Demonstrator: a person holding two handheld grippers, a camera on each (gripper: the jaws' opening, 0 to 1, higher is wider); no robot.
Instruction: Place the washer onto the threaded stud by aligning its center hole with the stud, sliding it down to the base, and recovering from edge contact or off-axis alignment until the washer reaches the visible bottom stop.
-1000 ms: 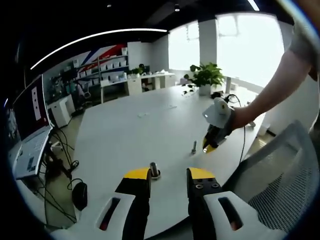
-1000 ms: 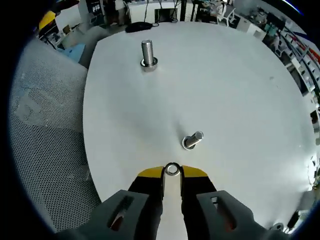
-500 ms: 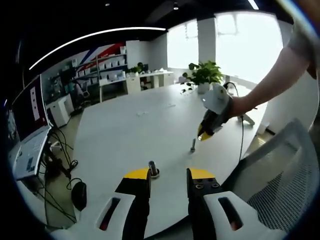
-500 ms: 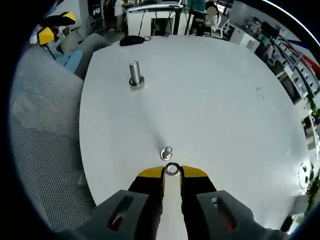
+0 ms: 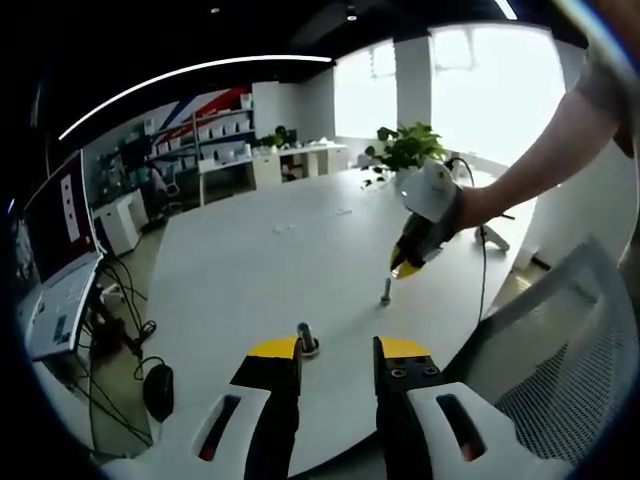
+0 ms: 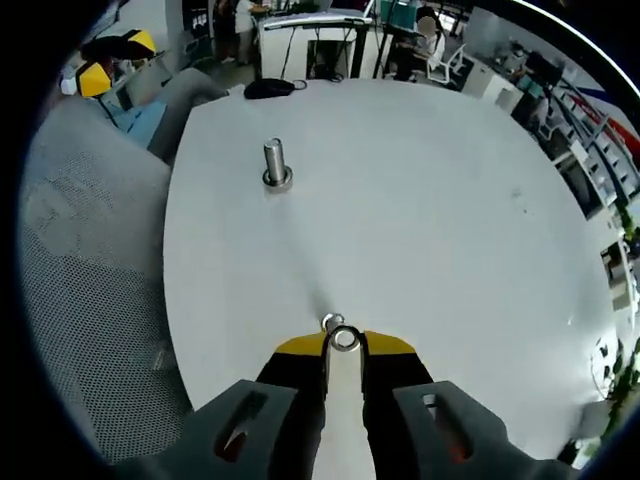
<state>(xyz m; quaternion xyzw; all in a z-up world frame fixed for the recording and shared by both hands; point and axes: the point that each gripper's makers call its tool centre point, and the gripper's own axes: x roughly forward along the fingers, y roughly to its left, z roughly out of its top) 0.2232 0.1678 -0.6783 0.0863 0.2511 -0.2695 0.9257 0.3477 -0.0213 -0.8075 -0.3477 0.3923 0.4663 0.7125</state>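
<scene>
Your right gripper (image 6: pixel 343 345) has risen over the last second and now sits almost directly above the slim threaded steel stud (image 6: pixel 331 323), whose top peeks out at 11 o'clock of the jaw tips, whereas a second ago the stud lay well clear at 1 o'clock. You hold the small silver ring-shaped washer (image 6: pixel 344 340) clamped between the yellow-tipped jaws, its hole facing the camera, just beside the stud's end. Farther off at 11 o'clock a thicker steel bolt with a washer at its base (image 6: pixel 276 164) stands upright on the round white table (image 6: pixel 450 200). In the left gripper view, your left gripper (image 5: pixel 336 350) hovers with jaws apart and empty, the thicker bolt (image 5: pixel 306 340) between the tips. Beyond, at 1 o'clock, your right gripper (image 5: pixel 402 269) hangs just above the slim stud (image 5: pixel 386 292).
</scene>
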